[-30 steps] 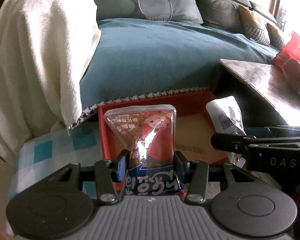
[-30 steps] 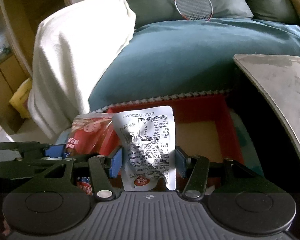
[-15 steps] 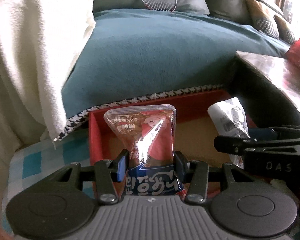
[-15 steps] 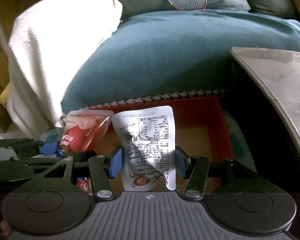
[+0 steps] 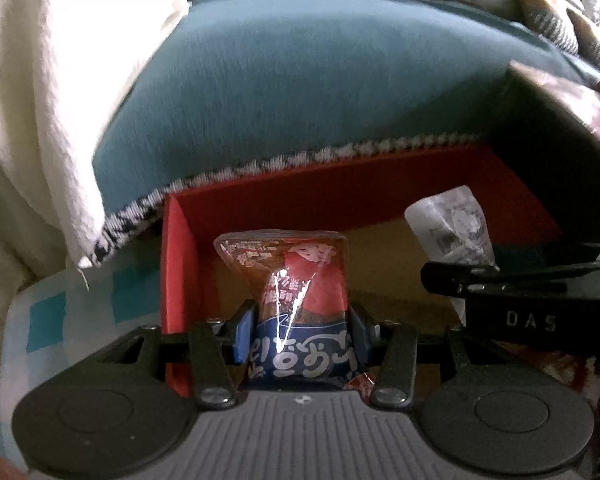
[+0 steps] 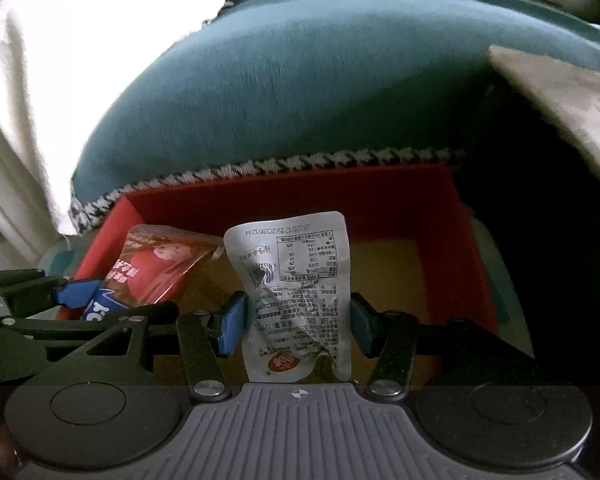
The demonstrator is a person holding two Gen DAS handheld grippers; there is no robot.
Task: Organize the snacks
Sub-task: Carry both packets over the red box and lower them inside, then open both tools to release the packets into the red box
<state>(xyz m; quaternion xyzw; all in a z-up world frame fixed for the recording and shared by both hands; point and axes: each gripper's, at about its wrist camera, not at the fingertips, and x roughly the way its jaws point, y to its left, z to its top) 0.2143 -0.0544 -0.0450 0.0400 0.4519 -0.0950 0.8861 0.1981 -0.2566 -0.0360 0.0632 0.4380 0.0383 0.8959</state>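
Fingers (image 5: pixel 244 332) of left gripper (image 5: pixel 300 334) clamp the red snack packet (image 5: pixel 296 280); right gripper (image 6: pixel 296 328) pinches the silver snack packet (image 6: pixel 296 280). Both have advanced over the red box (image 6: pixel 380 200), near its front edge; release looks next.

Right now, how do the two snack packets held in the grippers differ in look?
The red packet in the left hand-held gripper shows a printed cartoon face and a blue lower band; the silver packet in the right hand-held gripper shows small black label text. Both are clamped upright above the red box.
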